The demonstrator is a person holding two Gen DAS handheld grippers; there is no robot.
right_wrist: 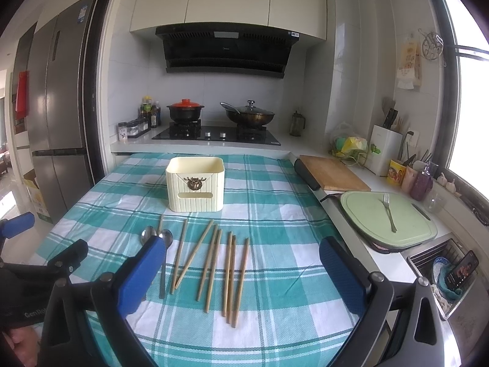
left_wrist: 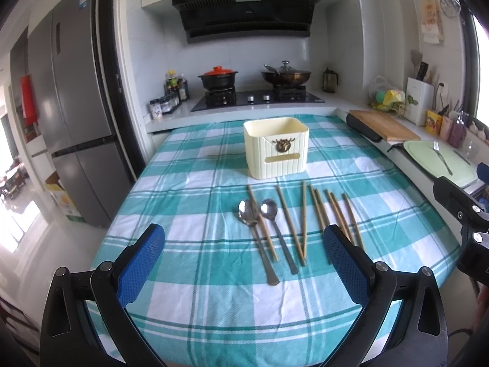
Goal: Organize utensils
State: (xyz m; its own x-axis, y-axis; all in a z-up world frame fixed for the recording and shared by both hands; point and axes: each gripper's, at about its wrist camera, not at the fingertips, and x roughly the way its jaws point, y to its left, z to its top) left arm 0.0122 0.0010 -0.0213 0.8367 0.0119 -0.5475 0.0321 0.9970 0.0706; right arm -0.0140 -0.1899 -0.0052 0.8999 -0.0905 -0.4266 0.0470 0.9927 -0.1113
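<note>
Two hand-held grippers hover above a desk (left_wrist: pixel 189 299) draped in a teal-and-white checked cloth (right_wrist: pixel 275 260), both spread wide and gripping nothing. The left gripper (left_wrist: pixel 243 244) holds its blue pads (left_wrist: pixel 140 263) far apart over the near edge of the cloth, touching none of the utensils. The right gripper (right_wrist: pixel 241 263) is likewise fully released, its blue pads (right_wrist: pixel 342 275) clear of everything on the desk.

Ahead of the grippers, in the middle of the cloth, lie two metal spoons (left_wrist: pixel 269 232) with their bowls pointing toward the far side; a wooden chopstick runs between them, crossing the left spoon's handle. To the right of the spoons, the rest of the chopsticks (right_wrist: pixel 214 269) lie loosely fanned, some crossing at their near tips. In the left wrist view the spoons sit between the open pads and the right pad overlaps the near ends of the rightmost chopsticks; in the right wrist view the left pad covers part of the spoons, and the chopsticks lie between the pads.

Beyond the utensils stands a cream ribbed holder (left_wrist: pixel 276 148), upright and open at the top, with a brass ornament on its front. On the counter to the right, a fork (right_wrist: pixel 388 212) rests on a pale green board (right_wrist: pixel 360 214), beside a wooden cutting board (right_wrist: pixel 331 172).
</note>
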